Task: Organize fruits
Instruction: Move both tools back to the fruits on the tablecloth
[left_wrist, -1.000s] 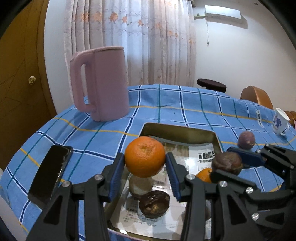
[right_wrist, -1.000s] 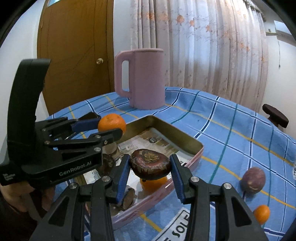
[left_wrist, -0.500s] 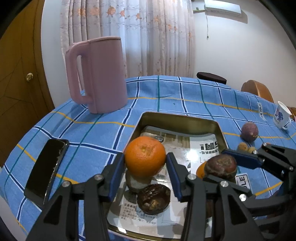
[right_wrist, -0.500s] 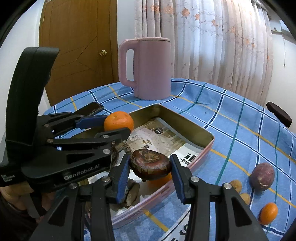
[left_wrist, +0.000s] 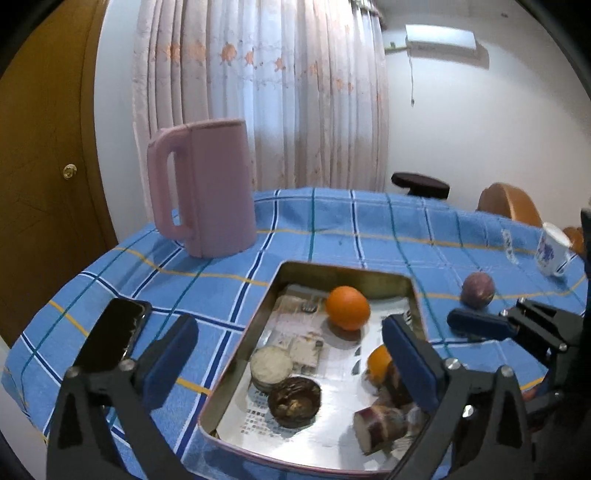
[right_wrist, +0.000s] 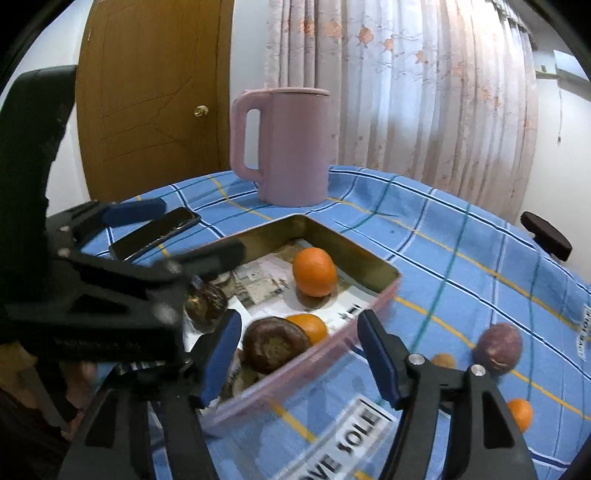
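A metal tray (left_wrist: 343, 271) (right_wrist: 373, 264) lined with newspaper sits on the blue checked tablecloth. In it lie a large orange (left_wrist: 347, 307) (right_wrist: 314, 272), a smaller orange (left_wrist: 378, 363) (right_wrist: 308, 326), a dark brown fruit (right_wrist: 273, 345), a halved dark fruit (left_wrist: 294, 397) and cut pieces (left_wrist: 380, 428). My left gripper (left_wrist: 290, 363) is open and empty above the tray's near end. My right gripper (right_wrist: 299, 352) is open, with the brown fruit lying between its fingers in the tray. A purple fruit (left_wrist: 477, 290) (right_wrist: 498, 347) and small oranges (right_wrist: 520, 413) lie on the cloth outside.
A tall pink jug (left_wrist: 205, 190) (right_wrist: 286, 146) stands behind the tray. A black phone (left_wrist: 112, 334) (right_wrist: 155, 232) lies left of the tray. A white patterned cup (left_wrist: 552, 249) stands at the far right. A wooden door and a curtain are behind the table.
Both grippers opened. The large orange dropped from the left gripper into the tray's far end. The brown fruit left the right gripper and lies in the tray.
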